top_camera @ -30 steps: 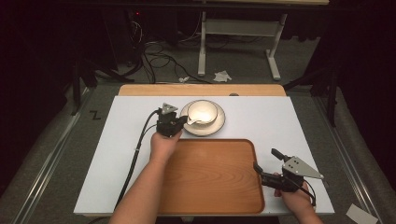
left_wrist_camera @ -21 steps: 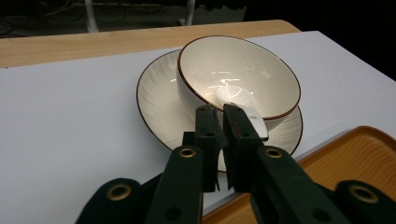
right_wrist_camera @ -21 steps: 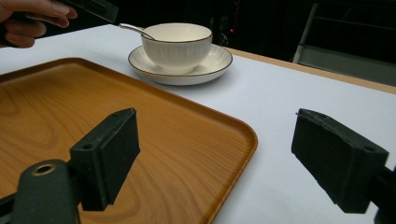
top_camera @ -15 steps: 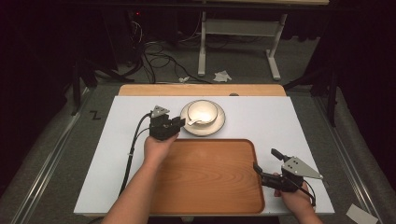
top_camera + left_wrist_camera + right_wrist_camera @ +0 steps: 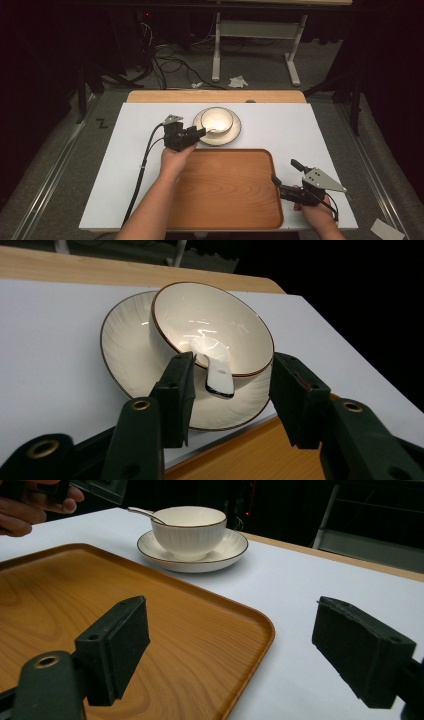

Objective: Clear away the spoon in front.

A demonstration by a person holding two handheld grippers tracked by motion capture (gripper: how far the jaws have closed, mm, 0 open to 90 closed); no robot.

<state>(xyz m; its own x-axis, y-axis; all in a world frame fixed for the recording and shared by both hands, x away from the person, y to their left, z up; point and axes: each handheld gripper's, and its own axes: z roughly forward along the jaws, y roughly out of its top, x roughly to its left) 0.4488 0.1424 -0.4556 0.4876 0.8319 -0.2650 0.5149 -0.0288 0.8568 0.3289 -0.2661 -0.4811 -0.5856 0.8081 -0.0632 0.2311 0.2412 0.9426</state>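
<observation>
A cream bowl [image 5: 217,119] with a brown rim stands on a matching saucer [image 5: 235,134] at the back middle of the white table. In it lies a white spoon [image 5: 220,378], its handle jutting over the near rim. My left gripper [image 5: 199,133] is open at the saucer's left edge. Its jaws stand on either side of the spoon handle, apart from it, in the left gripper view [image 5: 232,368]. My right gripper [image 5: 286,171] is open and holds nothing at the right edge of the wooden tray [image 5: 225,200]. Its own view [image 5: 235,630] looks over the tray corner [image 5: 100,610] to the bowl [image 5: 189,527].
The tray lies bare in front of the saucer. A wooden strip [image 5: 215,96] runs along the table's far edge. Cables [image 5: 142,165] trail from the left gripper over the table. Beyond the table are the floor, table legs [image 5: 216,50] and loose wires.
The left gripper drew slightly left, then came back and turned right, so its jaws now point at the spoon handle. The right gripper has stayed put.
</observation>
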